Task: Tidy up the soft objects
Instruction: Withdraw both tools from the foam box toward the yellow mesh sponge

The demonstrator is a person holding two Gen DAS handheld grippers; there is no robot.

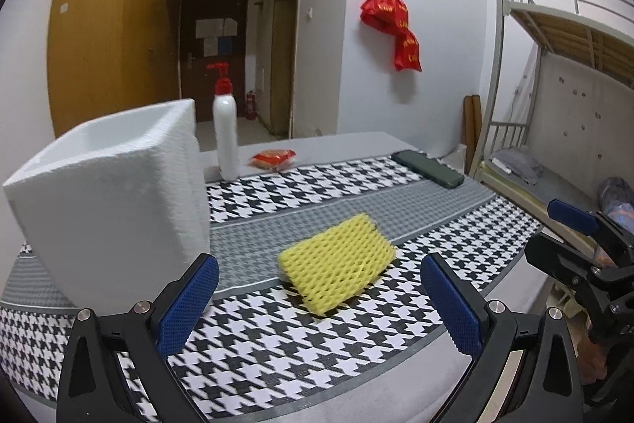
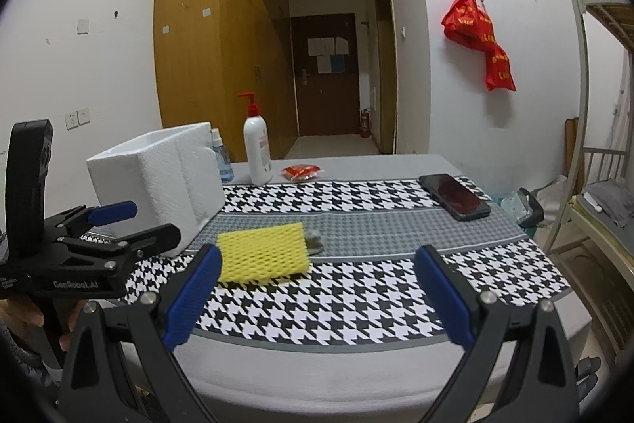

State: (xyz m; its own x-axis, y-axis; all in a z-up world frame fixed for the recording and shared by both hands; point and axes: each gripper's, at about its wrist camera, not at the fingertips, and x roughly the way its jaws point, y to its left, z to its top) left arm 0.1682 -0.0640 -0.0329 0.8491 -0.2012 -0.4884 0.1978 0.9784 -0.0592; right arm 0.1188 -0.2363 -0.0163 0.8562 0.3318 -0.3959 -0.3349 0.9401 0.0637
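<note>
At the bottom of the left wrist view, the left gripper has its blue-padded fingers spread wide and grasping nothing. In the right wrist view the right gripper is likewise released and empty. Both hang over the surface, which is covered by a houndstooth cloth. Just beyond the fingers, at frame centre, a yellow foam net sleeve lies flat on the cloth, touching neither gripper. Left of it stands a white foam box, open at the top. Farther back are a white pump bottle, a small red packet and, to the right, a dark phone. On the far wall hang red bags
</note>
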